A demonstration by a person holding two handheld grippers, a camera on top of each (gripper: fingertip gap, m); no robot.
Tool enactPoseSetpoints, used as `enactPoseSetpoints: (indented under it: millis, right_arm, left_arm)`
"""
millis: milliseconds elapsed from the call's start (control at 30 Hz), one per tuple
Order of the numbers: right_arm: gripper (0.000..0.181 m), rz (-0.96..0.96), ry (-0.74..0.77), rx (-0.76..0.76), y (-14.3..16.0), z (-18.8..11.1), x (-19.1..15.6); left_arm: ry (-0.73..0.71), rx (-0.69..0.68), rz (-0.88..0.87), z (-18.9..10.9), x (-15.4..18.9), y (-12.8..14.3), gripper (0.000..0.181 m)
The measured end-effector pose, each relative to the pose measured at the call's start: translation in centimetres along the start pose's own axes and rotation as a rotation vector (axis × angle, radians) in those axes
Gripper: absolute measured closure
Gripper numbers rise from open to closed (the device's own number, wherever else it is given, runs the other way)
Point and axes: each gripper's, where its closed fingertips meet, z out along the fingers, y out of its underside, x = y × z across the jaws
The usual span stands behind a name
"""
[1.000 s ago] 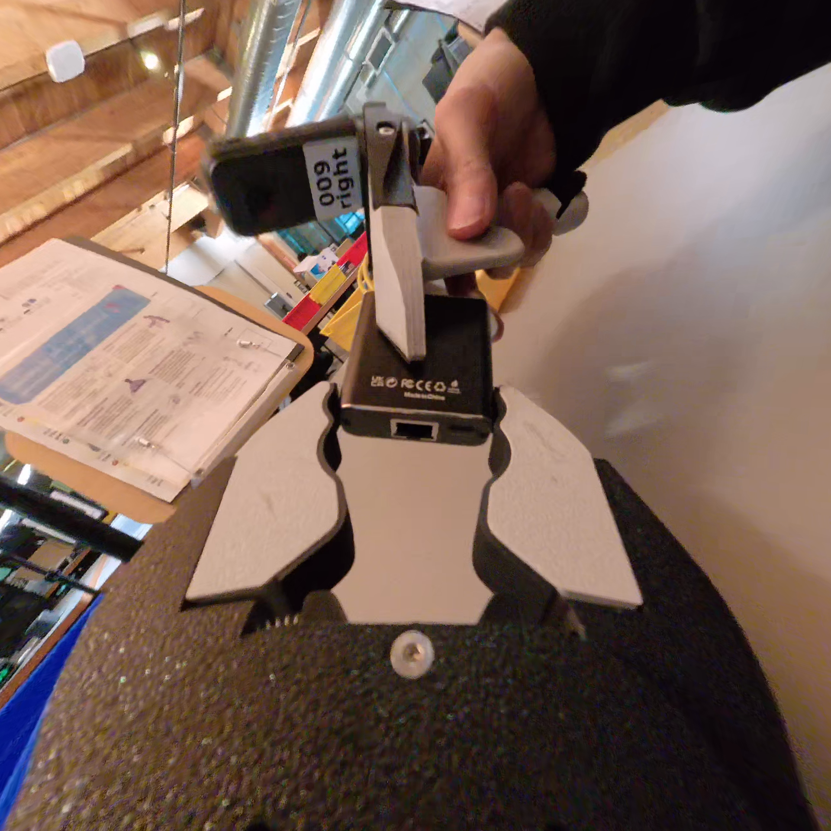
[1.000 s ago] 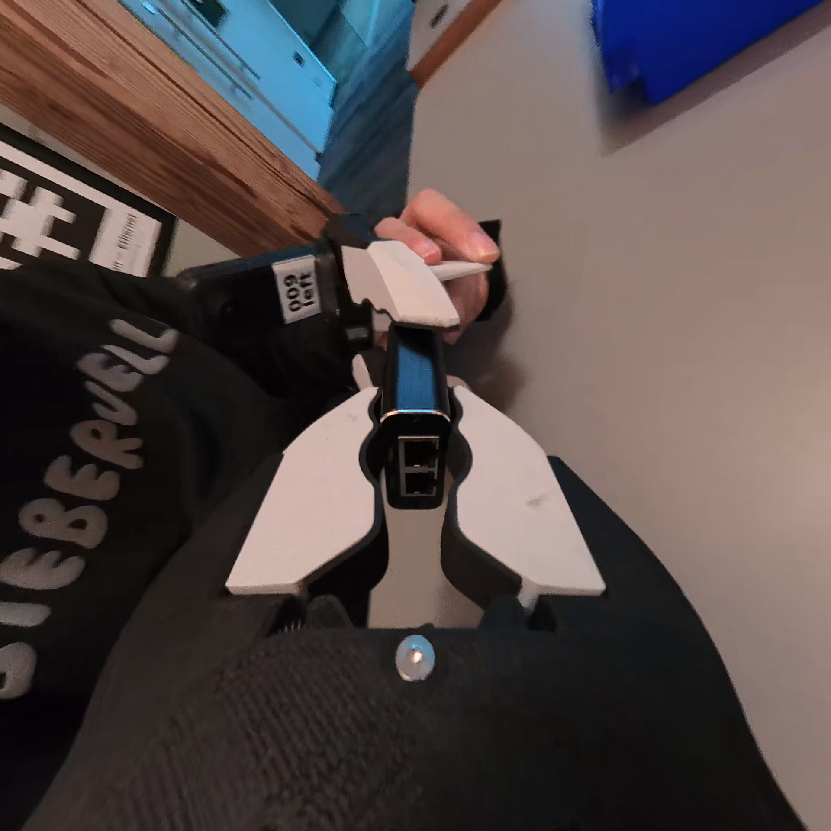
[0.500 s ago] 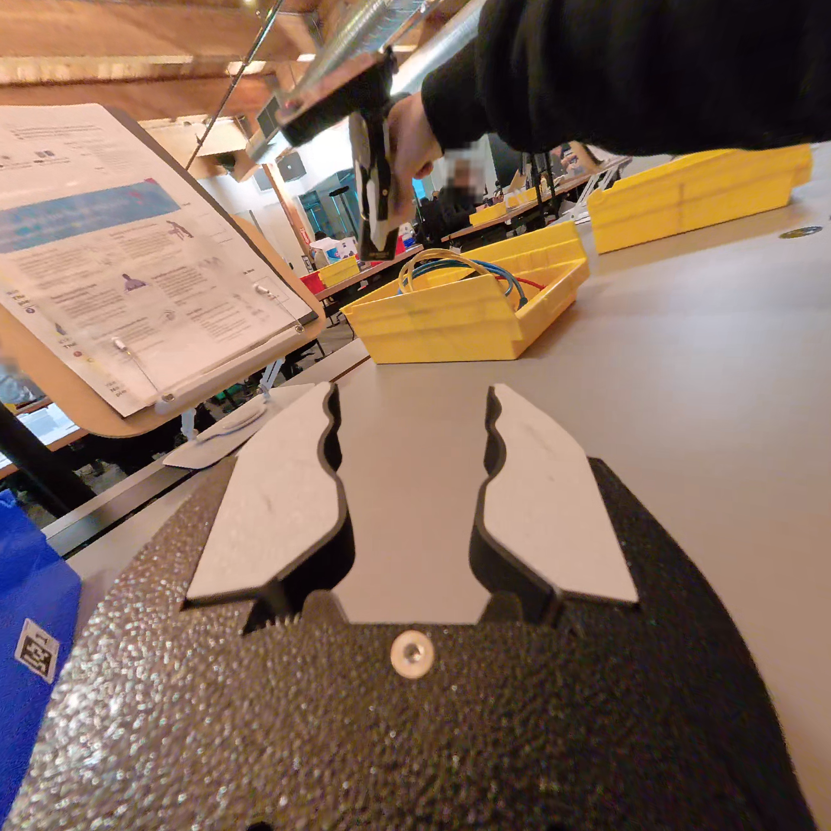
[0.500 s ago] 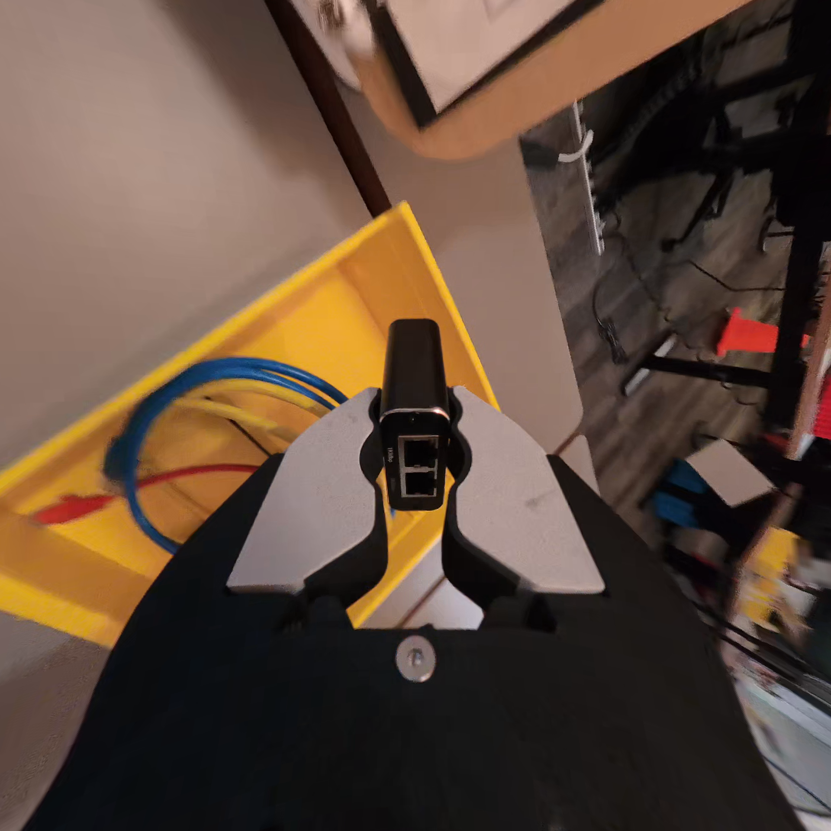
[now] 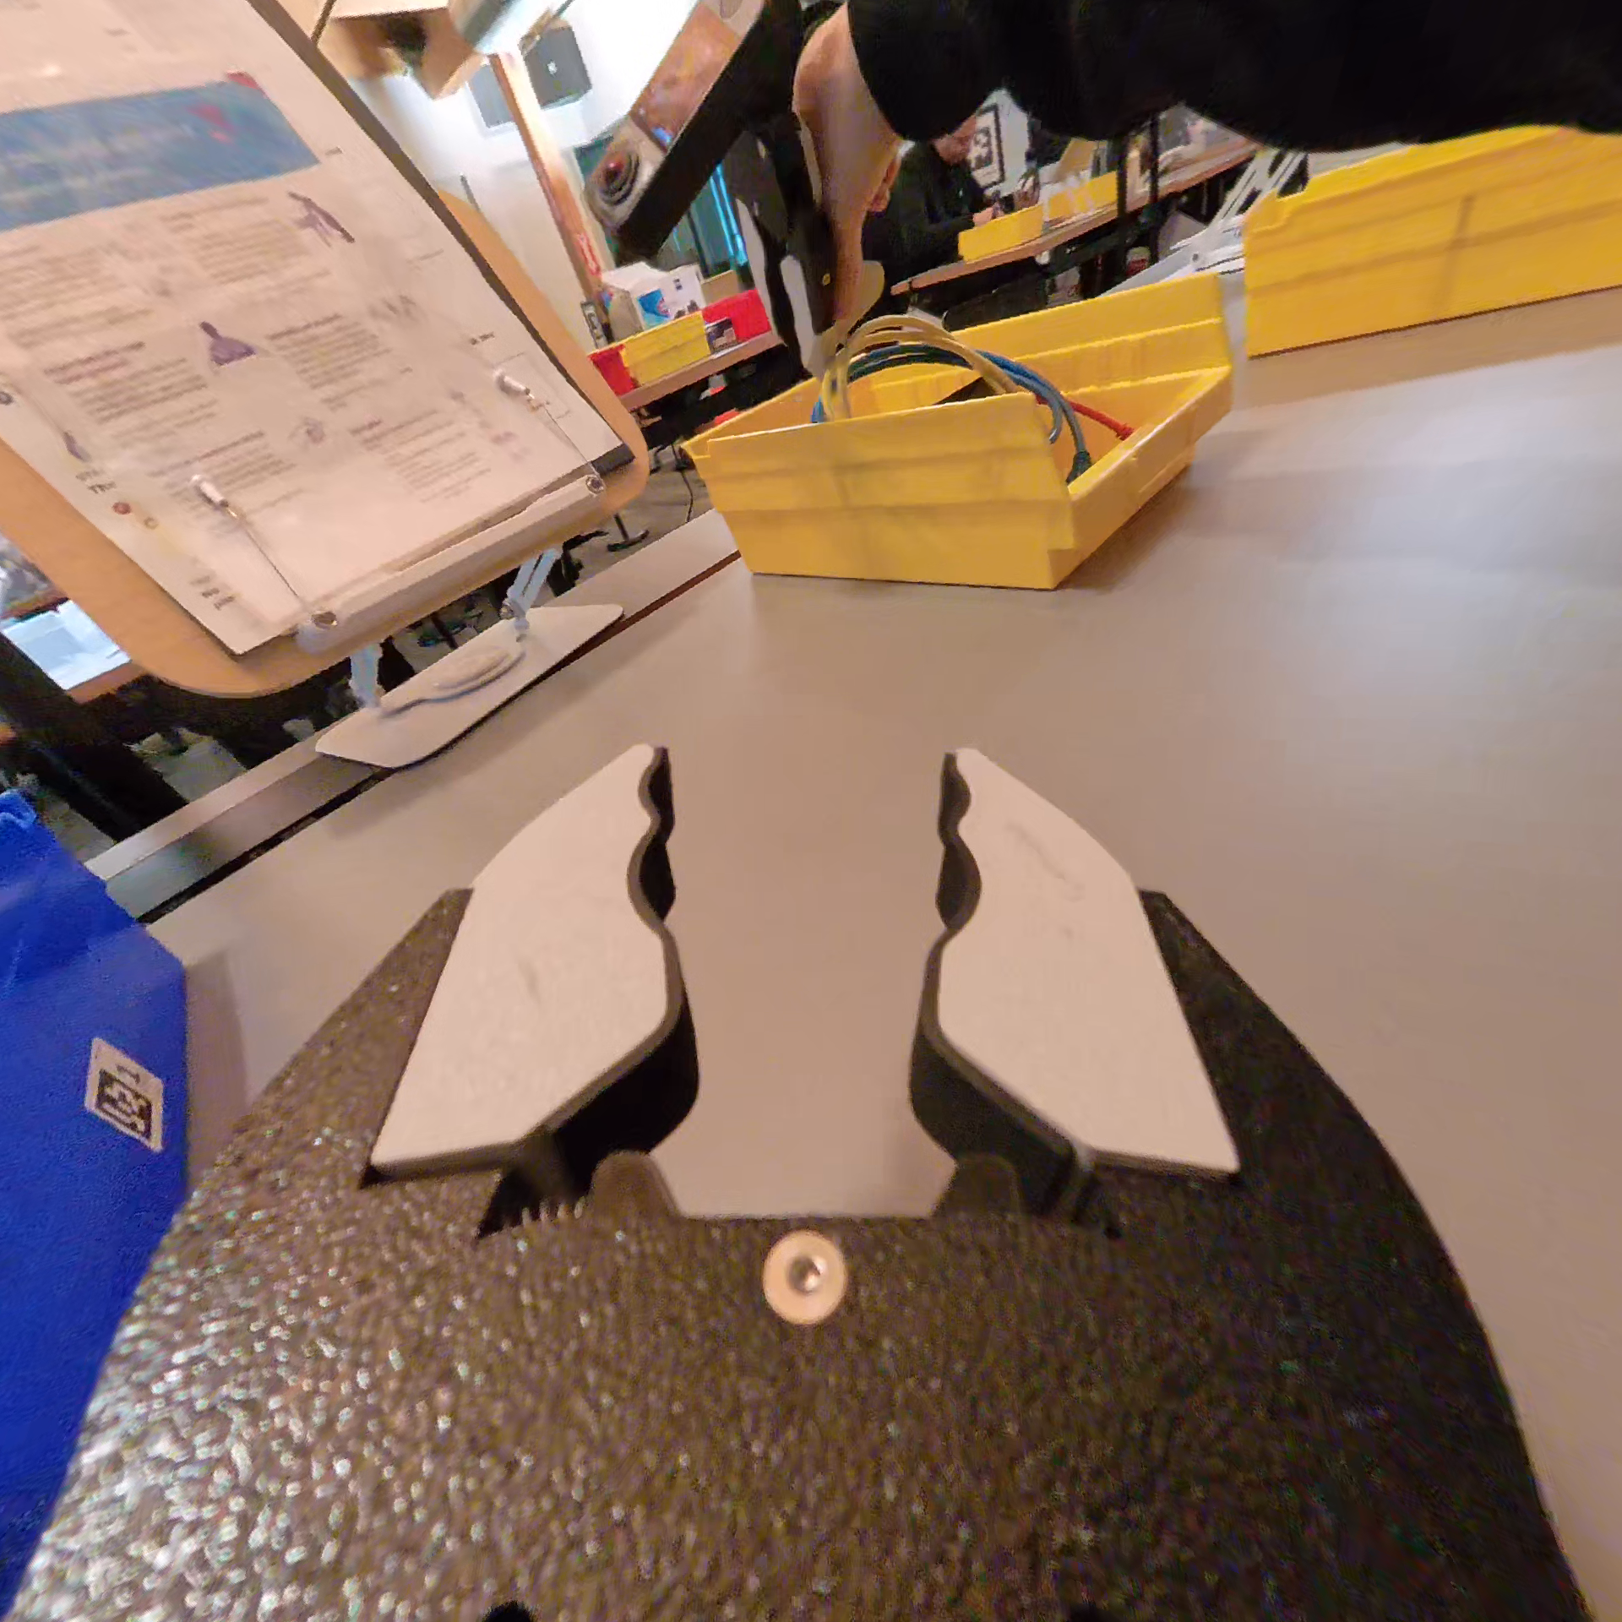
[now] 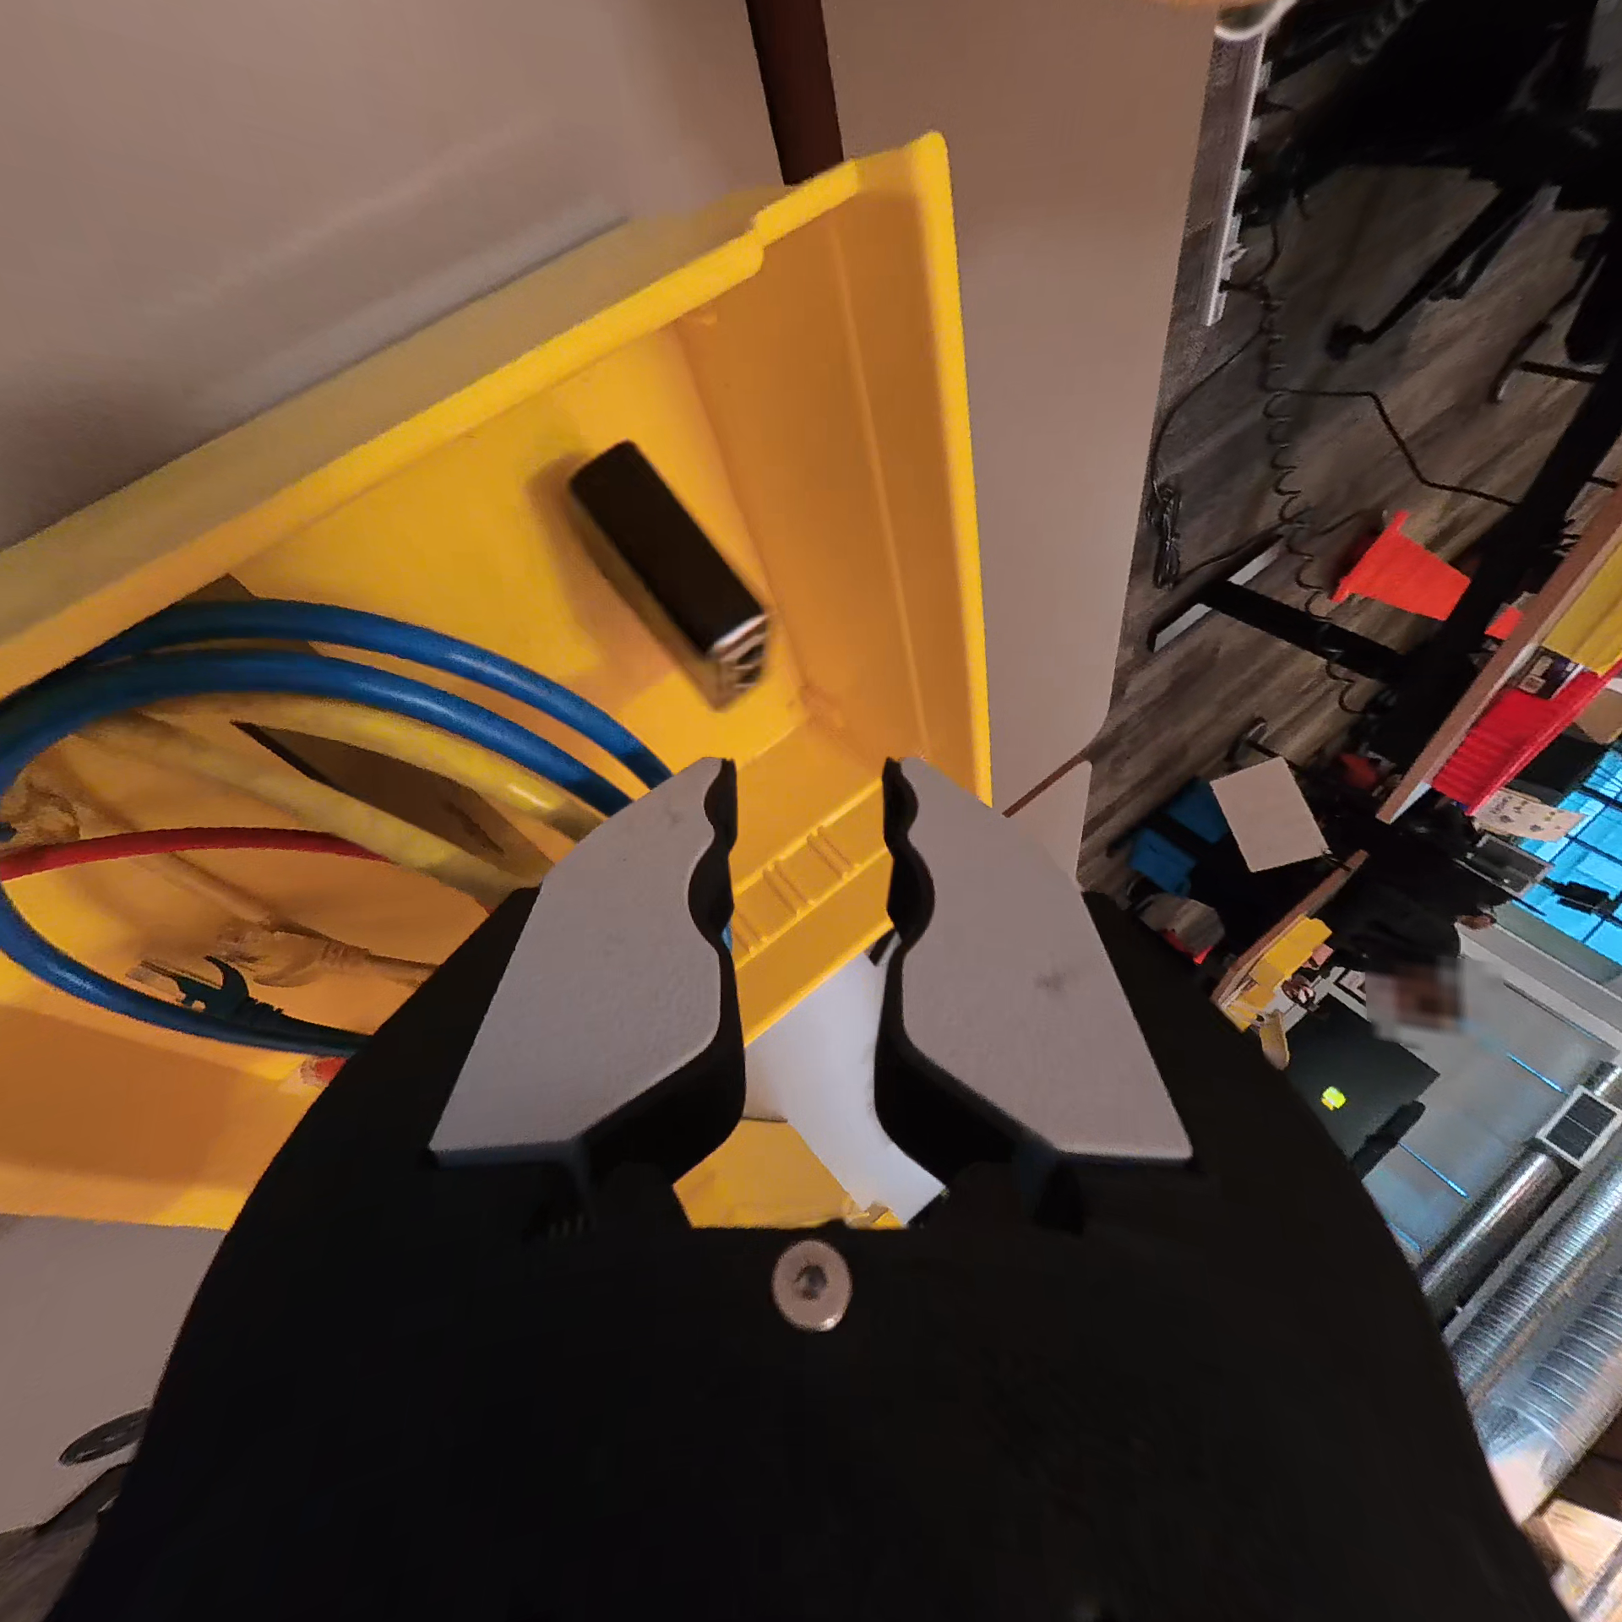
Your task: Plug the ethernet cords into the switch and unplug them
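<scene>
- While the left gripper hovers low over the grey table, its jaws stand wide apart and empty.
- Beyond it, the yellow bin holds coiled ethernet cords: blue, yellow and red.
- In that bin, right of the coils, lies the switch, a small black box, probably light, rigid and smooth.
- It is best pinched across its long flat sides, ports left clear.
- The right gripper hangs above it, jaws parted, holding nothing; blur hides the plug ends.

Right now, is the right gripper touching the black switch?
Apart. The right wrist view shows the right gripper open, with yellow bin floor between it and the switch.
</scene>
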Motion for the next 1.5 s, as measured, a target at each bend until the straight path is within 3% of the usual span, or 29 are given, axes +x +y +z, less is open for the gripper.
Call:
enactPoseSetpoints:
  millis: [200, 300, 467, 600, 700, 767, 867, 933, 1033, 1100, 1133, 1200, 1267, 1400, 1500]
  right_arm:
    - [0.137, 0.103, 0.054, 0.046, 3.0, -2.6, 0.2]
    - [0.124, 0.269, 0.075, 0.143, 5.4, -4.7, -2.0]
    - [0.123, 0.562, -0.045, 0.477, 8.6, -7.9, -12.7]
    - [0.127, 0.804, -0.064, 0.720, 10.8, -8.9, -19.6]
    - [0.125, 0.922, -0.111, 0.837, 11.4, -8.3, -21.5]
    - [0.117, 1.009, -0.072, 0.752, 13.3, -7.7, -20.7]
    - [0.118, 1.054, 0.047, 0.828, 14.7, -9.1, -19.2]
    - [0.118, 1.042, 0.019, 0.890, 14.5, -10.0, -19.3]
    - [0.121, 1.033, 0.040, 0.938, 15.2, -10.9, -19.0]
    - [0.122, 1.041, 0.025, 0.958, 15.6, -11.2, -19.0]
    - [0.122, 1.046, 0.014, 0.963, 15.7, -11.2, -19.1]
    - [0.122, 1.049, 0.011, 0.974, 15.9, -11.3, -19.1]
    - [0.123, 1.036, 0.003, 0.977, 15.9, -11.3, -19.3]
    - [0.123, 1.016, 0.006, 0.981, 15.5, -11.7, -19.3]
    - [0.123, 1.000, -0.003, 1.015, 14.6, -12.9, -19.2]
  left_arm:
    - [0.028, -0.048, 0.042, 0.0, 0.7, 0.4, 0.123]
    - [0.036, -0.062, 0.059, 0.1, 1.0, 0.5, 0.123]
    - [0.064, -0.101, 0.050, 0.6, 2.3, 0.6, 0.123]
    - [0.102, -0.146, -0.088, 2.2, 4.9, 0.2, 0.123]
    - [0.128, -0.186, -0.200, 5.9, 7.7, -0.8, 0.122]
    - [0.157, -0.238, -0.191, 9.7, 9.5, -1.6, 0.111]
    - [0.027, -0.326, -0.234, 15.9, 8.8, -3.3, 0.092]
    - [-0.023, -0.319, -0.282, 19.6, 8.6, -5.1, 0.087]
    - [-0.077, -0.443, -0.268, 24.6, 9.2, -4.0, 0.085]
    - [-0.202, -0.519, -0.231, 26.8, 7.9, -2.3, 0.099]
    - [-0.239, -0.510, -0.231, 27.6, 7.3, -2.1, 0.111]
    - [-0.234, -0.457, -0.259, 28.9, 6.8, -2.3, 0.113]
    - [-0.213, -0.448, -0.244, 29.2, 6.3, -2.2, 0.146]
    - [-0.263, -0.416, -0.244, 26.0, 2.4, -1.0, 0.176]
    - [-0.182, -0.374, -0.250, 21.4, 0.7, -0.1, 0.177]
